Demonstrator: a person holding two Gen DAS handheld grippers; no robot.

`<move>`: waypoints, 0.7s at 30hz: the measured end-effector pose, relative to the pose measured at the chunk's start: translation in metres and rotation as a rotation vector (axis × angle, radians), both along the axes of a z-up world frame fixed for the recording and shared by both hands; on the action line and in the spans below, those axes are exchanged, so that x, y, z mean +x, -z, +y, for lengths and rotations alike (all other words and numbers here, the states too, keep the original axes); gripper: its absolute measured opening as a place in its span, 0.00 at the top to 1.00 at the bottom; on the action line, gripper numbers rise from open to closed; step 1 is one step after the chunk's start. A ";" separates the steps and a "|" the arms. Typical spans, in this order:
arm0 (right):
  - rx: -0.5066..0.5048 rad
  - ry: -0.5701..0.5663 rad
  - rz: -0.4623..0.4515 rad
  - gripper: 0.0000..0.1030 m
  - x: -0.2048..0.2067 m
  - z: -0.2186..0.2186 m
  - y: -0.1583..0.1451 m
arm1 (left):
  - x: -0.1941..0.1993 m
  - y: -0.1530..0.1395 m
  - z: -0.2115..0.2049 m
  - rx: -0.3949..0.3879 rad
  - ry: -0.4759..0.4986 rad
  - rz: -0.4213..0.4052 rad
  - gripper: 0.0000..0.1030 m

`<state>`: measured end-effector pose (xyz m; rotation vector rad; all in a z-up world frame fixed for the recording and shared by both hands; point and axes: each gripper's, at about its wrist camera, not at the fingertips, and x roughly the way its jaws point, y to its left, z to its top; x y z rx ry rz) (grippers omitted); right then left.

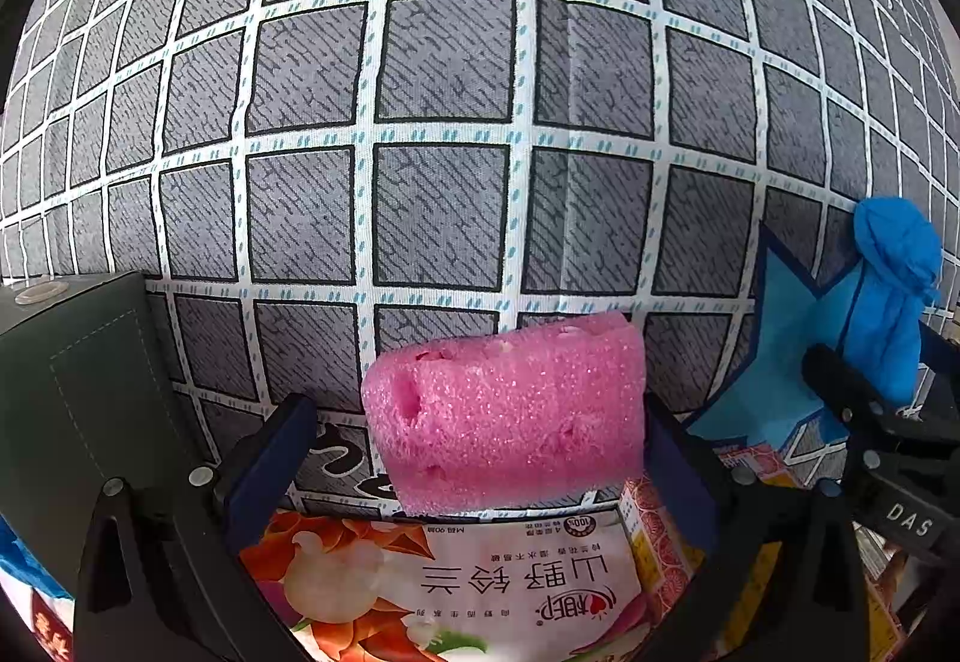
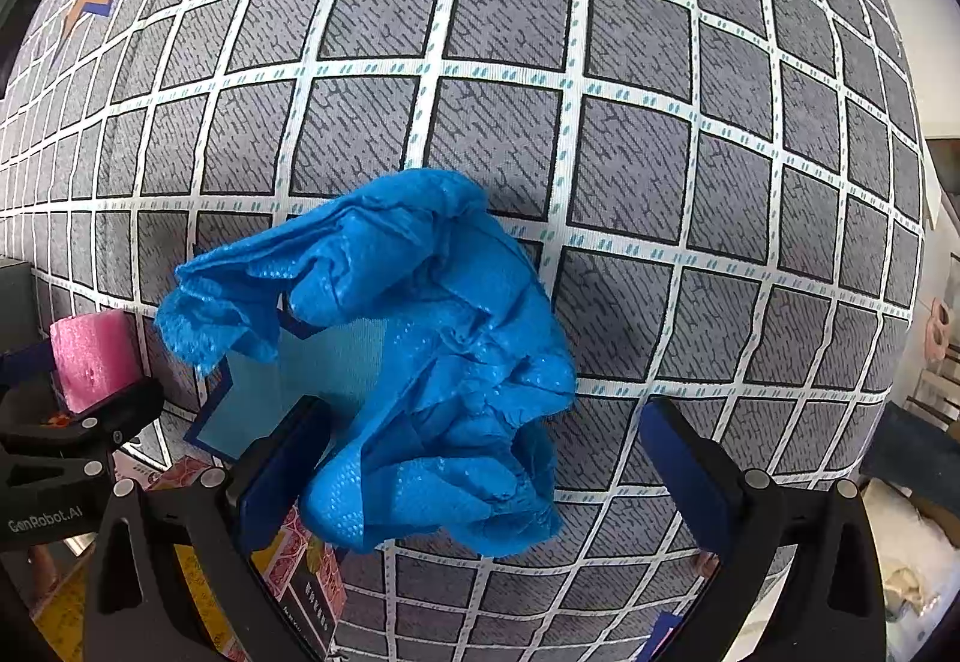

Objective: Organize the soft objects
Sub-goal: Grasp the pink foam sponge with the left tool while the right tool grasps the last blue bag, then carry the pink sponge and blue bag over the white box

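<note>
Grey grid-patterned cloth (image 1: 444, 80). Left gripper (image 1: 480, 458): jaws wide, pink foam block (image 1: 510, 416) between, grip unclear. Right gripper (image 2: 486, 458): jaws wide, crumpled blue glove (image 2: 420, 362) touching the left finger.

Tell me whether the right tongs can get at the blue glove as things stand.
Probably yes. The blue glove sits crumpled between the open right tongs, against one finger, with nothing covering it; only checked cloth lies beyond.

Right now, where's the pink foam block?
Left wrist view: the pink foam block sits between the left gripper fingers, above the tissue pack.
</note>
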<state>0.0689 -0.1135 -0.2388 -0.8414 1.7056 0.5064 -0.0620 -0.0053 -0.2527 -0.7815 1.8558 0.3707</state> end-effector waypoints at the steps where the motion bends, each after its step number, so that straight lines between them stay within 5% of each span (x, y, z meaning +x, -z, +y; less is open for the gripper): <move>1: 0.005 0.000 -0.004 0.00 -0.001 -0.002 -0.003 | -0.001 0.001 0.001 -0.003 0.001 0.005 0.00; 5: -0.013 0.023 0.010 0.00 -0.004 -0.008 -0.010 | -0.001 0.004 0.000 0.000 0.013 -0.003 0.02; 7: -0.018 0.064 0.004 0.09 -0.004 -0.014 -0.014 | 0.002 -0.001 -0.003 0.009 0.026 -0.020 0.10; 9: 0.003 0.056 -0.013 0.27 -0.007 -0.016 -0.024 | 0.007 -0.010 -0.006 0.023 0.049 -0.049 0.20; 11: 0.025 0.029 -0.028 0.69 -0.010 -0.015 -0.035 | 0.011 -0.018 -0.007 0.047 0.065 -0.068 0.24; 21: 0.096 0.144 -0.017 0.71 0.002 -0.048 -0.075 | 0.024 -0.073 -0.017 0.213 0.215 -0.183 0.25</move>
